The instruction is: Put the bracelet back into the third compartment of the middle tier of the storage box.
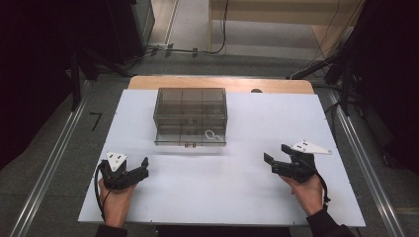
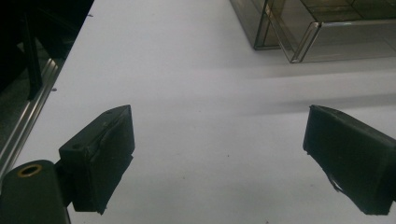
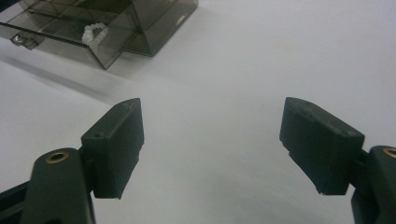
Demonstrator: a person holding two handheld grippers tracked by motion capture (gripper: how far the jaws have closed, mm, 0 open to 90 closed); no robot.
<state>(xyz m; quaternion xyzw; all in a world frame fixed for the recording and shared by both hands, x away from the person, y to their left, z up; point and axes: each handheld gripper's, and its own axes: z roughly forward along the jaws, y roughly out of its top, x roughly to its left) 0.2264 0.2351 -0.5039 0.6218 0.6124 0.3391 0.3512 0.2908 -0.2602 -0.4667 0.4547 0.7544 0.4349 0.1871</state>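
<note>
Where the floor gives way to the work area: white table [image 1: 237,192], wide and flat, with a strip of wood showing along its far edge.

Toward the far middle of the table: smoky see-through plastic box [image 1: 190,116], split into small compartments, with a lower drawer [image 1: 190,136] pulled out toward the person. Small metal clasp at the front of the drawer, another on the box face above it. Seen again at the top of the left gripper view [image 2: 322,28], cut off by the frame, and at the upper left of the right gripper view [image 3: 107,23], also cut off.

Near the left front of the table: left gripper [image 1: 141,168], held in the left hand [image 1: 116,197], jaws spread wide with nothing between them, well apart from the box. Grey three-cornered plate on top.

Near the right front: right gripper [image 1: 276,158], held in the right hand [image 1: 309,190], jaws likewise spread and empty, well apart from the box.

In the right end of the open drawer: small white bead bracelet [image 1: 212,135], clearer in the right gripper view [image 3: 93,33] as a loop of round beads. Other compartments too murky through the tinted plastic to tell what lies inside.
</note>
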